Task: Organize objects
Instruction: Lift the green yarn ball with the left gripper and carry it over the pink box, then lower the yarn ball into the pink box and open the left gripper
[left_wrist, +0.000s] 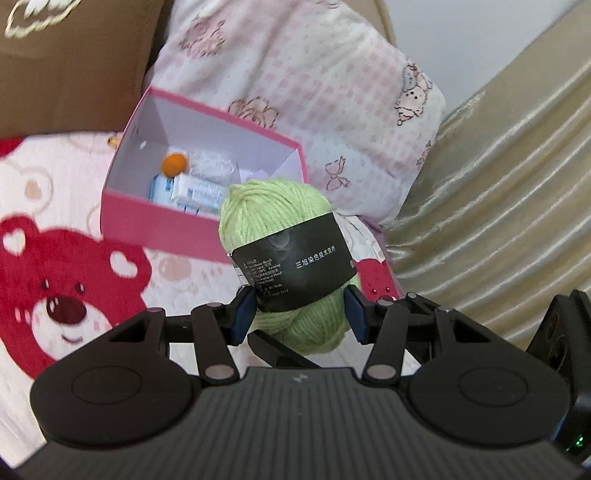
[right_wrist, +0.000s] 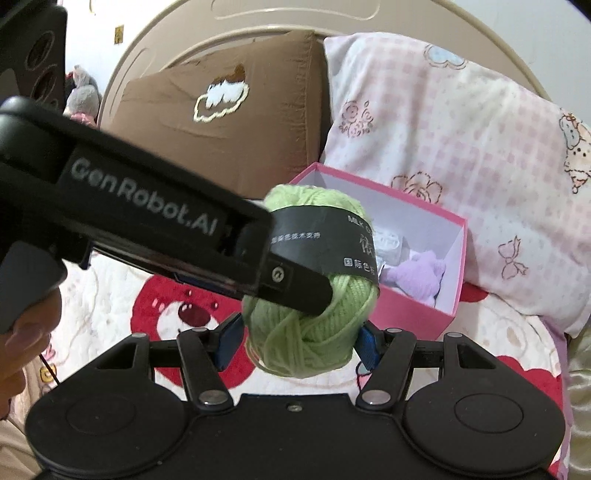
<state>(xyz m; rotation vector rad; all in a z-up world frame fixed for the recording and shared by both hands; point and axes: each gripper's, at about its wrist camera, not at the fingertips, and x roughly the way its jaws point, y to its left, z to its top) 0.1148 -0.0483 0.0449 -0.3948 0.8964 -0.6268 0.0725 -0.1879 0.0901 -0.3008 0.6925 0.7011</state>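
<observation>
The ball of light-green yarn with a black paper band (left_wrist: 286, 254) is off the bedspread, held in the air by both tools at once. The left gripper (left_wrist: 299, 314) clamps it with its blue pads pressed into the wool just below the band, and the right gripper (right_wrist: 301, 338) pinches the lower part of the same ball.

Just beyond it stands the open pink cardboard box (left_wrist: 166, 221), resting on the red-bear quilt (left_wrist: 66, 295) against the pink-checked pillow (left_wrist: 314, 92). The box already holds a small orange ball (left_wrist: 174, 163), white and blue packets, and a lilac knitted piece (right_wrist: 421, 277).

The likely step is carrying the yarn to the box. Done well, both hands travel together at matching speed, lift the ball clear of the near wall, centre it over free floor, then let go low.
</observation>
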